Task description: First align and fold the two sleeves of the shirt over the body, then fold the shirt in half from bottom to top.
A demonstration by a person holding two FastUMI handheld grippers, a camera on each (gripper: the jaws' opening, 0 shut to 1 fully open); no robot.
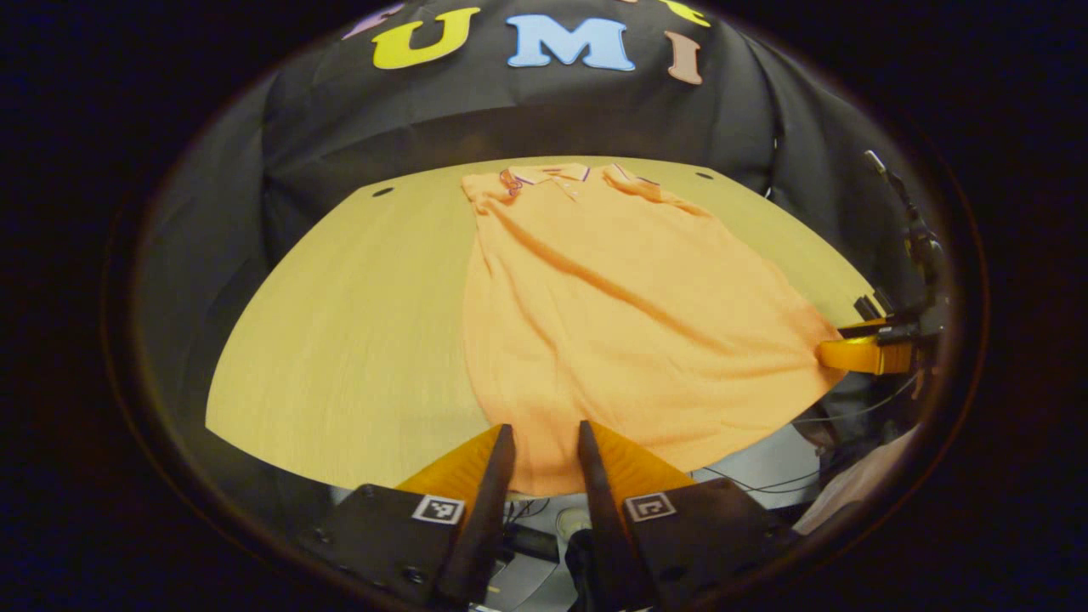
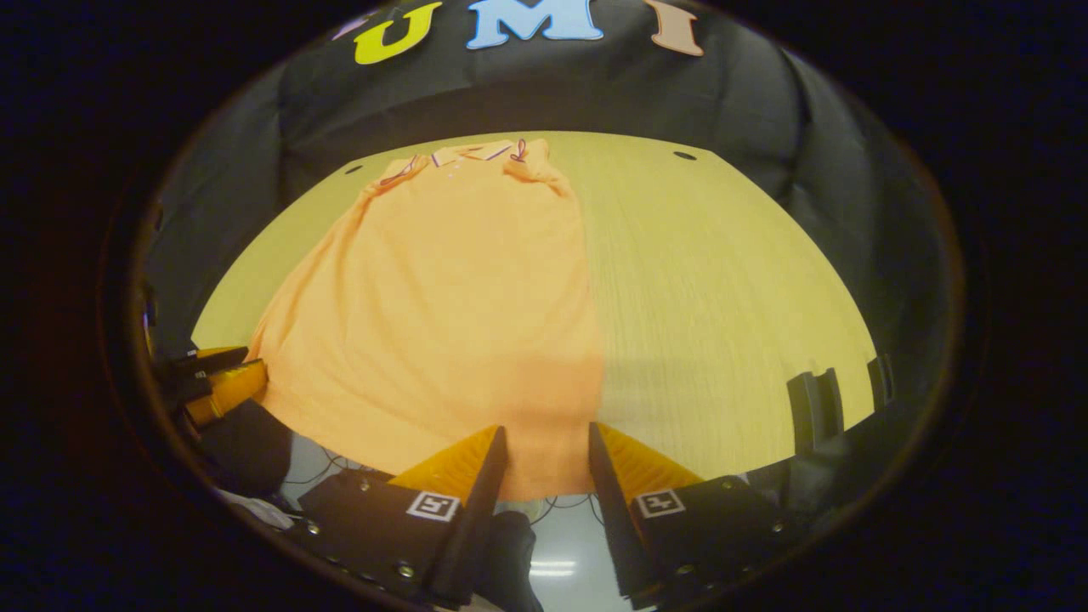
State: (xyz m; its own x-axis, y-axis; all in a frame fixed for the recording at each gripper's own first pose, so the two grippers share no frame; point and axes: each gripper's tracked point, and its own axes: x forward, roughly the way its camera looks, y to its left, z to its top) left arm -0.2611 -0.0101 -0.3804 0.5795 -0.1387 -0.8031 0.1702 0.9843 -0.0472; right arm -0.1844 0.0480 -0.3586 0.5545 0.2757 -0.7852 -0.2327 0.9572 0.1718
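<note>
The orange shirt lies flat on the wooden table, collar at the far edge and hem hanging just over the near edge. Its outline is a long narrow panel with no sleeve spread out to either side, so the sleeves appear already folded over the body; the bottom-to-top fold looks to be the step left. In the left gripper view, the left gripper sits at the near edge with its fingers a narrow gap apart, the hem's left corner showing between them. I cannot tell whether the fingers press on the cloth. The right gripper stands likewise at the hem's right corner, fingers narrowly parted with cloth showing in the gap, and grip again cannot be confirmed. Each gripper also shows far off to the side in the other's view, level with the hem. This placement, one tool at each near corner, suits lifting the hem evenly toward the collar. Judged risk: uneven lifting would skew the fold or disturb the tucked sleeves.
</note>
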